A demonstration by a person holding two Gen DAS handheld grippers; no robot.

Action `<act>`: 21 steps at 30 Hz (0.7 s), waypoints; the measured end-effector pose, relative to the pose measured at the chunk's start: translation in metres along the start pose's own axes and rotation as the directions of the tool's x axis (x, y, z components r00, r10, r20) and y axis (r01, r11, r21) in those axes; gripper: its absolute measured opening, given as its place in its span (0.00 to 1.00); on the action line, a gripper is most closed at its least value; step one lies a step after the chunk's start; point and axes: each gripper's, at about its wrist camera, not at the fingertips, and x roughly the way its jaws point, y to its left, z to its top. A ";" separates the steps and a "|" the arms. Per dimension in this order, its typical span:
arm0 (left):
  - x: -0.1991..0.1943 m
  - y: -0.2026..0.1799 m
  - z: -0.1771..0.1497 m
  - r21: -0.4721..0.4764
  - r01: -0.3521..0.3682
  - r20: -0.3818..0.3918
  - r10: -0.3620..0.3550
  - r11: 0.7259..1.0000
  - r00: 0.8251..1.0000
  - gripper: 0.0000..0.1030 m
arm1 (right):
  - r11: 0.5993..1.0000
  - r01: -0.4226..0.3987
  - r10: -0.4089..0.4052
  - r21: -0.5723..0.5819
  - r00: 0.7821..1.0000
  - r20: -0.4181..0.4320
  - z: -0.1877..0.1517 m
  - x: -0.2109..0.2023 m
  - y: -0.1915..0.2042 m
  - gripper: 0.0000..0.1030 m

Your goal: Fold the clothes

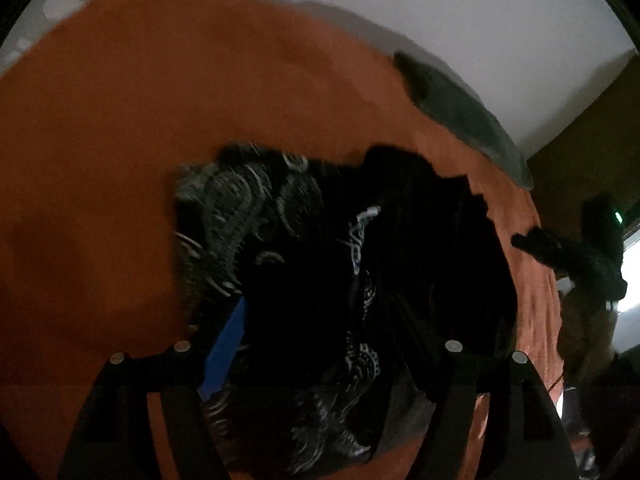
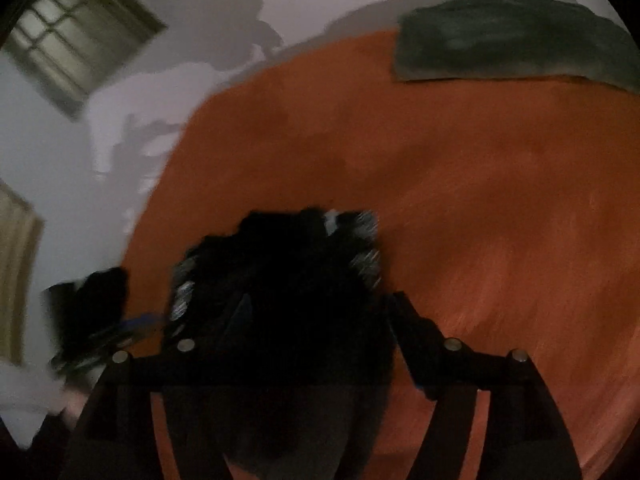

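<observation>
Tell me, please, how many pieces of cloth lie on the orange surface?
2. A black patterned garment lies bunched near the cameras, and a dark green cloth lies flat at the far edge of the orange surface. The bunched pile may hide more.

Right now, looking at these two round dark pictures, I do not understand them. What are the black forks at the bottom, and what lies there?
Each picture comes from a fisheye camera on a hand-held gripper; a person holds one in each hand. The black forks are its two fingers. The left gripper and the right gripper both stand open above a black patterned garment, which lies bunched on an orange cover. Neither seems to grip it, though the pictures are blurred. A dark green cloth lies at the far edge.
</observation>
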 end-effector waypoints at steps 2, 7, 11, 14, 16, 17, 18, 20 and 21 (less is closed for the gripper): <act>0.008 -0.010 -0.003 0.003 0.034 -0.012 -0.034 0.999 0.999 0.71 | 0.997 0.037 -0.037 -0.067 0.999 -0.004 -0.010 0.008 0.010 0.68; 0.027 -0.026 0.012 0.048 -0.006 -0.005 0.006 0.999 1.000 0.68 | 0.967 0.194 -0.196 -0.163 0.981 0.006 -0.018 0.039 0.027 0.38; 0.033 -0.033 0.014 0.078 -0.039 0.016 0.037 0.996 0.999 0.12 | 0.969 0.212 -0.213 -0.129 0.977 0.011 -0.006 0.058 0.026 0.18; 0.015 -0.043 0.000 0.116 -0.053 0.084 0.043 0.992 0.996 0.05 | 0.961 0.222 -0.212 -0.162 0.974 0.080 -0.015 0.045 0.041 0.12; -0.009 -0.048 -0.014 0.132 -0.067 0.143 0.047 0.989 0.989 0.05 | 0.953 0.217 -0.193 -0.212 0.973 0.129 -0.022 0.032 0.057 0.10; -0.022 -0.049 -0.020 0.130 -0.073 0.175 0.049 0.989 0.983 0.05 | 0.948 0.198 -0.162 -0.247 0.974 0.157 -0.025 0.025 0.068 0.10; -0.032 -0.046 -0.025 0.114 -0.076 0.198 0.053 0.991 0.979 0.05 | 0.945 0.176 -0.130 -0.275 0.976 0.176 -0.027 0.019 0.077 0.10; -0.042 -0.038 -0.030 0.083 -0.072 0.209 0.053 0.994 0.976 0.05 | 0.937 0.147 -0.087 -0.317 0.977 0.195 -0.025 0.017 0.091 0.10; -0.039 -0.031 -0.028 0.065 -0.070 0.205 0.055 0.995 0.977 0.06 | 0.937 0.144 -0.087 -0.319 0.978 0.187 -0.021 0.022 0.093 0.10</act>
